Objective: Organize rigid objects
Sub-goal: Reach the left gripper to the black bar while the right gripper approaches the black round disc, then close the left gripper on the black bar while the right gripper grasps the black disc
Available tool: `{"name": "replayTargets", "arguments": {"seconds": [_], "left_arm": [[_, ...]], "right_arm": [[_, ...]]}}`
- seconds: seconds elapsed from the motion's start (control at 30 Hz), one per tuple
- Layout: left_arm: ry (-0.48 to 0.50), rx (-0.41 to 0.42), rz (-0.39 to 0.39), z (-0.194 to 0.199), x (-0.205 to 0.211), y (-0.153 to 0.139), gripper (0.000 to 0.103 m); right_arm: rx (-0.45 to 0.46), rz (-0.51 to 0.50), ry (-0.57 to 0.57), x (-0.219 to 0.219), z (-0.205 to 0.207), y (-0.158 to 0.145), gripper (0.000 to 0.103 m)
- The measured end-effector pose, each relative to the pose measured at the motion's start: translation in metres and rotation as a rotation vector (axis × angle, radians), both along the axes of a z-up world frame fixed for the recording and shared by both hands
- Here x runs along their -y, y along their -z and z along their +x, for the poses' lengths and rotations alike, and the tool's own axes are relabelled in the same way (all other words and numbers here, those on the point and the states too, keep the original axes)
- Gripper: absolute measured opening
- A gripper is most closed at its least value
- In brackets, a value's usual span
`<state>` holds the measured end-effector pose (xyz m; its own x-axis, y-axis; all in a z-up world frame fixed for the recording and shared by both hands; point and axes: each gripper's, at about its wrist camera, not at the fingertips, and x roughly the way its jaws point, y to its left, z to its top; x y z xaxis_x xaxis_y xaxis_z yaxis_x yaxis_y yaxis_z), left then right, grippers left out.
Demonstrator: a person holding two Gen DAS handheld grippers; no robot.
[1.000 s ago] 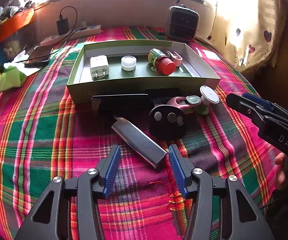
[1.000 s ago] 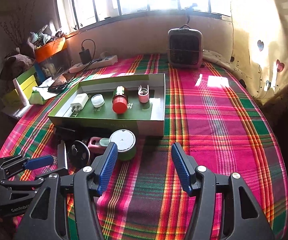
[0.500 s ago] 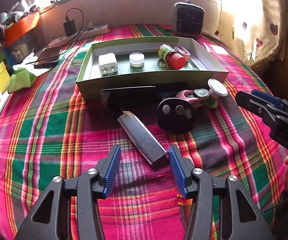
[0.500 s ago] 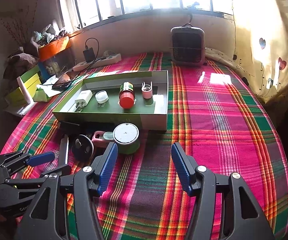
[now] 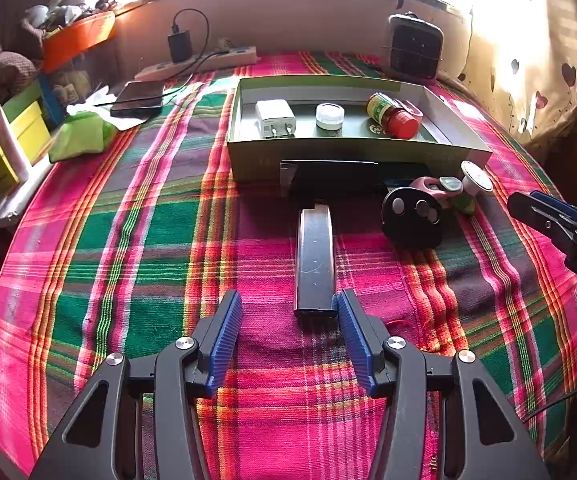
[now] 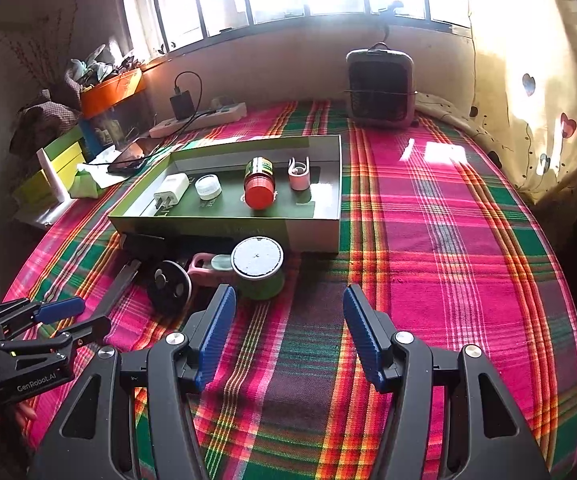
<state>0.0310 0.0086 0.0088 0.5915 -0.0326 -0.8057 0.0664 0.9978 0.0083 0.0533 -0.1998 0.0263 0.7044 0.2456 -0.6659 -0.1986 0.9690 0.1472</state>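
My left tongs tilt down over the plaid desk, jaws wide and empty, the dark metal bar's near end just ahead, seemingly touching the right pad. My right tongs hover wide, empty, near the green jar before the green tray.

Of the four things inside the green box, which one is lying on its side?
The bottle with the red cap in the green box: it lies tipped over, cap toward the camera. The white charger, the small white jar and the pink clip do not.
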Motion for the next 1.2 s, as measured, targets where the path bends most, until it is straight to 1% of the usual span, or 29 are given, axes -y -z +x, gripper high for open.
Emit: {"name": "replayTargets", "arguments": {"seconds": [0.13,0.33,0.43,0.7,0.8,0.87,0.9,0.97,1.03,1.2], "left_arm": [[-0.002,0.004,-0.006,0.005,-0.002,0.000,0.049],[0.019,0.011,0.018,0.020,0.006,0.001,0.049],[0.021,0.021,0.017,0.026,0.005,0.002,0.049],[0.042,0.035,0.012,0.028,0.002,0.003,0.048],[0.037,0.038,0.006,0.028,-0.001,0.002,0.043],[0.029,0.038,-0.004,0.028,-0.005,0.002,0.035],[0.028,0.038,-0.012,0.028,-0.007,0.001,0.034],[0.017,0.039,-0.027,0.027,-0.012,0.001,0.025],[0.014,0.040,-0.043,0.027,-0.016,0.001,0.022],[0.010,0.040,-0.068,0.022,-0.025,0.001,0.022]], "right_arm": [[-0.004,-0.009,-0.002,-0.002,0.000,0.001,0.057],[-0.014,-0.023,-0.010,-0.006,-0.002,0.003,0.057],[-0.018,-0.028,-0.010,-0.007,-0.003,0.004,0.057],[-0.029,-0.041,-0.018,-0.012,-0.002,0.005,0.057],[-0.033,-0.049,-0.024,-0.016,-0.002,0.006,0.057],[-0.034,-0.052,-0.027,-0.018,-0.003,0.005,0.057],[-0.034,-0.054,-0.028,-0.020,-0.003,0.005,0.057],[-0.035,-0.058,-0.031,-0.022,-0.003,0.005,0.057],[-0.038,-0.062,-0.036,-0.026,-0.003,0.005,0.057],[-0.044,-0.072,-0.051,-0.036,-0.003,0.005,0.057]]}}
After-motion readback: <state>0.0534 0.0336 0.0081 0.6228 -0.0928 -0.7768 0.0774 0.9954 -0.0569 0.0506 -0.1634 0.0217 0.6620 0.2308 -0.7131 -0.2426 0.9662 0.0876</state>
